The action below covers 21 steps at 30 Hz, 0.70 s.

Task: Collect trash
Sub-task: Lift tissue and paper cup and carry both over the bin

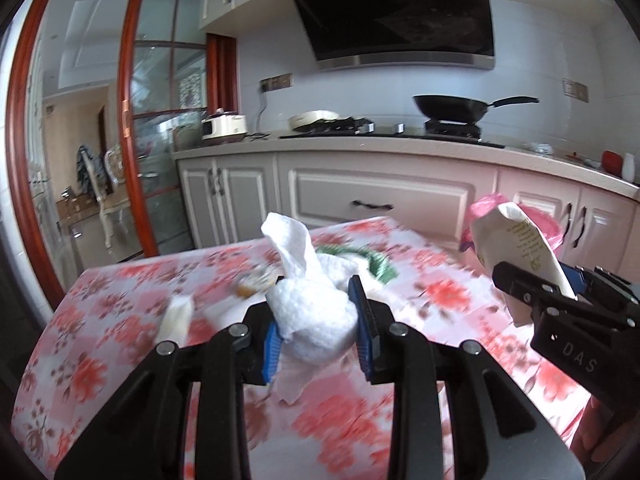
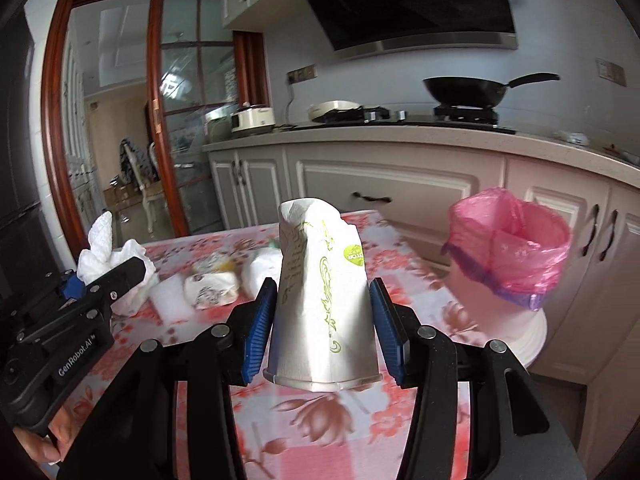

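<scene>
Between the blue pads of the right gripper (image 2: 323,326) a crushed paper cup (image 2: 322,304) is pinched by its sides, held above the floral tablecloth (image 2: 332,420). Its long axis runs away from the camera and upward, the base nearest the lens and the squashed mouth pointing toward the kitchen cabinets. It is white with green scrollwork and a round green label.

The left gripper (image 1: 318,330) is clamped on a wad of white paper towel (image 1: 312,300), one loose end sticking up and another hanging below the pads, also clear of the cloth.

To the right of the cup, a bin lined with a pink bag (image 2: 510,248) stands at the table's right edge, its mouth open and tilted toward the camera, with bare air between cup and bin.

More crumpled wrappers (image 2: 212,286) lie on the cloth farther back, blurred, between the two grippers.
</scene>
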{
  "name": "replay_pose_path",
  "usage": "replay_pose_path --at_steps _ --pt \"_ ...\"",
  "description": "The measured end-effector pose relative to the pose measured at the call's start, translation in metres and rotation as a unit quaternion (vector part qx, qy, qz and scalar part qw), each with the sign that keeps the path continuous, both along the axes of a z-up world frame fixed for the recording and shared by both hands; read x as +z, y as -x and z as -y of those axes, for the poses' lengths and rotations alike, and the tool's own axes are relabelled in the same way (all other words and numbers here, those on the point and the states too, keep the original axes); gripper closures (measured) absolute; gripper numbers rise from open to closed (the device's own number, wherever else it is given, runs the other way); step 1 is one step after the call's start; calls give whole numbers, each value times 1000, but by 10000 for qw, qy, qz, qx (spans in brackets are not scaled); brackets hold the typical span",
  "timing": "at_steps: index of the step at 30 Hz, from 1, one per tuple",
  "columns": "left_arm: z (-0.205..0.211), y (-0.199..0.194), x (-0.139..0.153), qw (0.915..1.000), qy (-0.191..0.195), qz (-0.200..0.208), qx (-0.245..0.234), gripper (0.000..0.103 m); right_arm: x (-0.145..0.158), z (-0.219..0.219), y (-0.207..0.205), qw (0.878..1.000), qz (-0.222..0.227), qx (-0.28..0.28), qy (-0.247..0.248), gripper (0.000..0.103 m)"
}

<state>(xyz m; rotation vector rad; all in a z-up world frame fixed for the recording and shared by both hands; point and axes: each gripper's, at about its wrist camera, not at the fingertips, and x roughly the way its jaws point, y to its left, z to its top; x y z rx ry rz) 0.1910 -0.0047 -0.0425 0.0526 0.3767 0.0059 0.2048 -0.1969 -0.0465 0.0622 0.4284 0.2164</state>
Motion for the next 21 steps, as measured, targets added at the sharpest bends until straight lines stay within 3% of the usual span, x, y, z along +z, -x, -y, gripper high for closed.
replay_pose_path --at_steps 11,21 --pt "73 -54 15 9968 -79 223 -766 73 12 70 -14 9960 286 -848 39 56" --pt "149 -125 34 9863 34 479 -1579 73 29 134 -55 9882 538 -1414 239 56"
